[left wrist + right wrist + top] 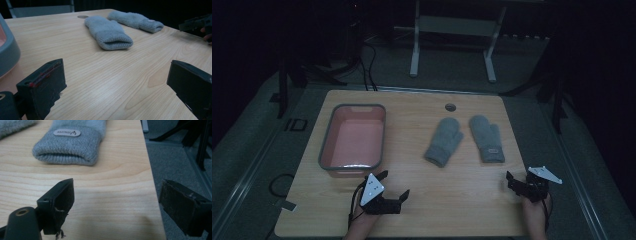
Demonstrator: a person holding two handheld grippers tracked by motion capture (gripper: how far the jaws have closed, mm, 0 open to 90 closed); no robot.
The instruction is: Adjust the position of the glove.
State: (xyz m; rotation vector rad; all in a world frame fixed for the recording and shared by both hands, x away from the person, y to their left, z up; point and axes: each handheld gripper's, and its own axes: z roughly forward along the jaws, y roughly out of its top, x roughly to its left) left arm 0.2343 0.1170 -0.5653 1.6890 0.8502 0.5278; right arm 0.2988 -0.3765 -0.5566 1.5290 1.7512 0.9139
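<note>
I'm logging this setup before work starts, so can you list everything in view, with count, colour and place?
mittens: 2, grey, side by side right of centre, cuffs toward the person; right one has a small label
tub: 1, grey rim, pink inside, left part of table
table: 1, light wood, with a round hole near far edge
stand: 1, white, on floor behind table
cables: black, on floor beyond table
left gripper: black, open, near tub
right gripper: black, open, at right edge
</note>
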